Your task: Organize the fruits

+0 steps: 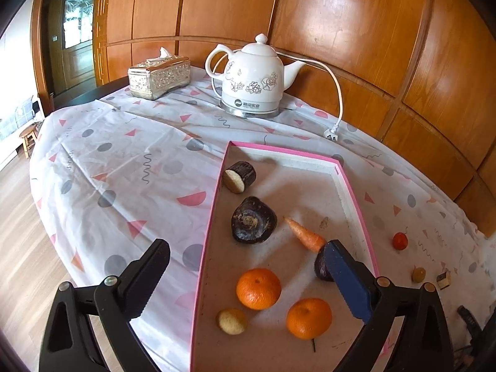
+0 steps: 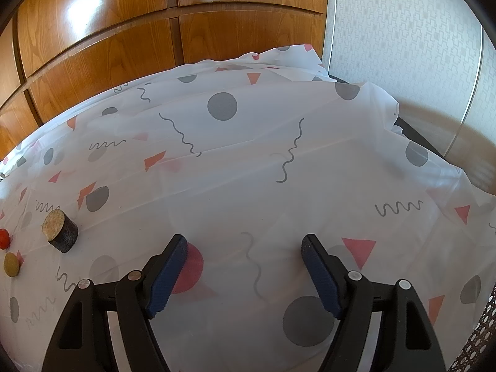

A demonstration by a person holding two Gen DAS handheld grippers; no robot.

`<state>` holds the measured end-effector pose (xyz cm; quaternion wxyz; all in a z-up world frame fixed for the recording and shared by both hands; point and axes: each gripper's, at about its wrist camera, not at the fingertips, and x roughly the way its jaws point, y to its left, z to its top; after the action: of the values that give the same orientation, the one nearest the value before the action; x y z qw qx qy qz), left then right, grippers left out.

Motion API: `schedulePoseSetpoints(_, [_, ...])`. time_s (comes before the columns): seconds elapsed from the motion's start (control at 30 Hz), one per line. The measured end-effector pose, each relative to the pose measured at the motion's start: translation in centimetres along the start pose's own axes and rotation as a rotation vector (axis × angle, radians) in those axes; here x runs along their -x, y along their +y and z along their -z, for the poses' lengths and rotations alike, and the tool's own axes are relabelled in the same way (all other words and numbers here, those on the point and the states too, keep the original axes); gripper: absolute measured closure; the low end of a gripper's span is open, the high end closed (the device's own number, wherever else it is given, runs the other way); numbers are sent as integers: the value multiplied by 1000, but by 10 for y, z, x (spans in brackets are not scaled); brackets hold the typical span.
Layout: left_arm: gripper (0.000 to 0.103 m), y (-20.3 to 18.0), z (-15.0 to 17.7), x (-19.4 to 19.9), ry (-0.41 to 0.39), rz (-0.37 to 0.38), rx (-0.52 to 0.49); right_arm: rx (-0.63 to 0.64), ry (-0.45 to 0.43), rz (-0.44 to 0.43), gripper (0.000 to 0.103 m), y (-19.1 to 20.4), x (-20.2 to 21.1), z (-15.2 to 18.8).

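Left wrist view: the pink-rimmed tray (image 1: 356, 198) is the landmark. Inside it lie two oranges, one (image 1: 259, 288) near the tray's left wall and one (image 1: 309, 318) nearer the camera, a small pale round piece (image 1: 232, 321) beside them, a carrot (image 1: 305, 235) toward the middle, a large dark root (image 1: 253, 220) left of the carrot, a cut dark stub (image 1: 240, 176) toward the far corner, and a dark piece (image 1: 321, 265) partly hidden behind one finger. The oranges are probably light, firm-skinned and prone to rolling, so a hold across the widest girth suits them; the carrot tapers and looks stiff, best taken at its thick end. Outside the tray, to its right, sit a small red fruit (image 1: 400, 241) and a yellowish one (image 1: 418, 274) on the tablecloth (image 1: 124, 161). The left gripper (image 1: 248, 274) is spread wide with nothing clamped: its pads touch no fruit, and the nearer-wall orange merely shows between the fingers.

Right wrist view: the tray is out of sight. A dark cylinder piece (image 2: 60, 231), the red fruit (image 2: 3, 238) and a yellowish disc (image 2: 11, 265) lie at the left edge of the cloth. These small ones look light and easy to flick away; a gentle grip across the middle seems best. The right gripper (image 2: 245, 251) stands parted over bare cloth, holding and touching nothing.
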<state>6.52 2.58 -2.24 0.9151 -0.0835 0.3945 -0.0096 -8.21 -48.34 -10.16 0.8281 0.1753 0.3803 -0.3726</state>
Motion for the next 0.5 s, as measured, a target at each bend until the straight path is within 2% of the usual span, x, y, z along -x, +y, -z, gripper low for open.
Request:
schedulePoseSetpoints(0.23, [2, 5, 13, 2, 11, -26, -10, 11, 8, 0, 22, 2, -1, -1])
schedulePoseSetpoints(0.5, [0, 10, 19, 10, -12, -15, -4, 11, 9, -1, 21, 1, -1, 0])
